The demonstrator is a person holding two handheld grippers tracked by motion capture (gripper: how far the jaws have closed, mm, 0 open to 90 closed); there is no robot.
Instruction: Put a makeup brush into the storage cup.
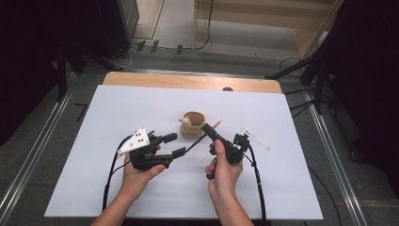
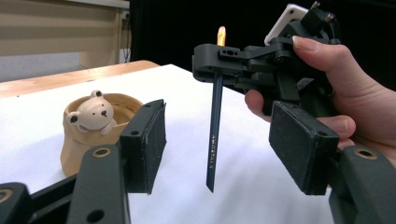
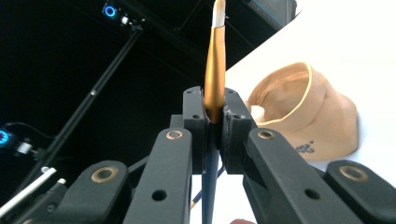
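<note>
The right gripper (image 1: 207, 128) pinches a slim dark blue pencil with a gold upper end (image 2: 215, 130). Its jaws press together on the pencil just below the gold section, as the right gripper view shows (image 3: 215, 126). The gold end (image 3: 215, 65) stands above the jaws; the dark shaft runs down below them.

In the left gripper view the pencil hangs near upright, tip downward, just above the white tabletop (image 2: 261, 196). It lies in the gap between the left gripper's two pads, nearer the pad (image 2: 152, 140) on the cup side, and touches neither.

The left gripper (image 1: 175, 145) has its jaws spread; no earlier state is described here.

Landmark: a small tan ceramic cup with a cream bear figure on its rim (image 1: 192, 125). The pencil's clamped end is just beside the cup, on the right-hand side in the high view. The left gripper sits near the cup, below and to its left in that view.
</note>
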